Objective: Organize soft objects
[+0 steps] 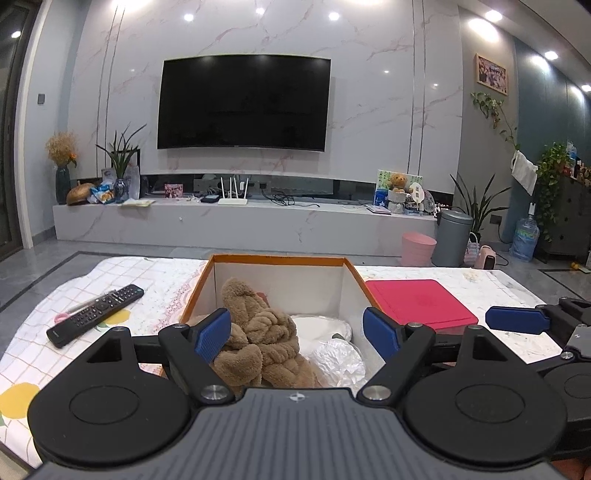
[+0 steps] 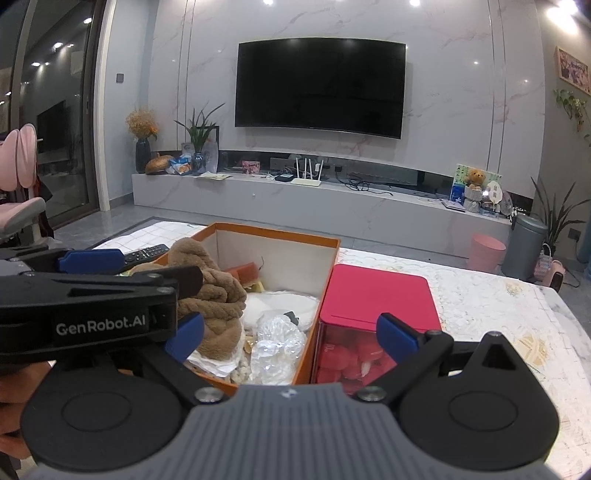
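Inside the orange box [image 1: 199, 291] at the table's middle, the brown plush [image 1: 258, 332] lies heaped against its left wall. Both the left gripper [image 1: 299, 328] and right gripper [image 2: 291, 334] hover spread wide, holding nothing; placing looks finished, so withdrawing seems next.

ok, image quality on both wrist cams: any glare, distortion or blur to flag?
Left wrist: strong fisheye bowing of the TV and wall lines, blown-out ceiling spotlights, box contents sharp. Right wrist: same bowing, spotlight reflections on the glass door, crinkled plastic throws highlights, left gripper blocks the near-left area.
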The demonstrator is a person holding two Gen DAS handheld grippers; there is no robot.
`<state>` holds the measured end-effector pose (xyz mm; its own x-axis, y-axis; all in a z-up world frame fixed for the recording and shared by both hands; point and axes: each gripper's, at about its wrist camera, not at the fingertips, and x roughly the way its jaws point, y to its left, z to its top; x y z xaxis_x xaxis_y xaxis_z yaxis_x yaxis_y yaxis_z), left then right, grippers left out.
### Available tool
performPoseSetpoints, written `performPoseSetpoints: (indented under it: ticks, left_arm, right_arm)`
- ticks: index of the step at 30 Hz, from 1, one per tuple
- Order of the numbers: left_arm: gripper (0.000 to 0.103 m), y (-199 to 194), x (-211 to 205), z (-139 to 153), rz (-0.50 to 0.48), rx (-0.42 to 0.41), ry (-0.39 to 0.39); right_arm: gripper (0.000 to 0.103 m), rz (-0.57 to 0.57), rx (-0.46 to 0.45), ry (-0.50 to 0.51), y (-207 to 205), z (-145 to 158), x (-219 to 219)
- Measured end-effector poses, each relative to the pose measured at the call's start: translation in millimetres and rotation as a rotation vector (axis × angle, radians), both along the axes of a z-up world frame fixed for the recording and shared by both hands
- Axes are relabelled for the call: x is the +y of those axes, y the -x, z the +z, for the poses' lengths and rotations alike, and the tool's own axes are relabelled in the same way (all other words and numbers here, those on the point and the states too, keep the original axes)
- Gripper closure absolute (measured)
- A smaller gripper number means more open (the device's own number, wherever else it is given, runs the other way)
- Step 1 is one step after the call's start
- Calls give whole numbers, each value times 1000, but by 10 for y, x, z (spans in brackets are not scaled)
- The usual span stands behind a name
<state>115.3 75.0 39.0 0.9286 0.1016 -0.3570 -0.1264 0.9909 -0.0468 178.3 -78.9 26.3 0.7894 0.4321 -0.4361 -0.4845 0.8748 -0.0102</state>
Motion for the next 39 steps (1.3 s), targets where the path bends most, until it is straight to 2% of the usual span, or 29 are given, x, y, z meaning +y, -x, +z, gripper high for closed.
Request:
performPoseSetpoints:
  ticks: [10,39]
  left_arm:
    - [8,15,-27,-3,6,-9,-23]
    - [8,23,-17,-5,11,-7,-6]
  right_arm:
    - [5,2,-1,9,3,6,1]
    - [6,13,28,-15,-30,-8,-14]
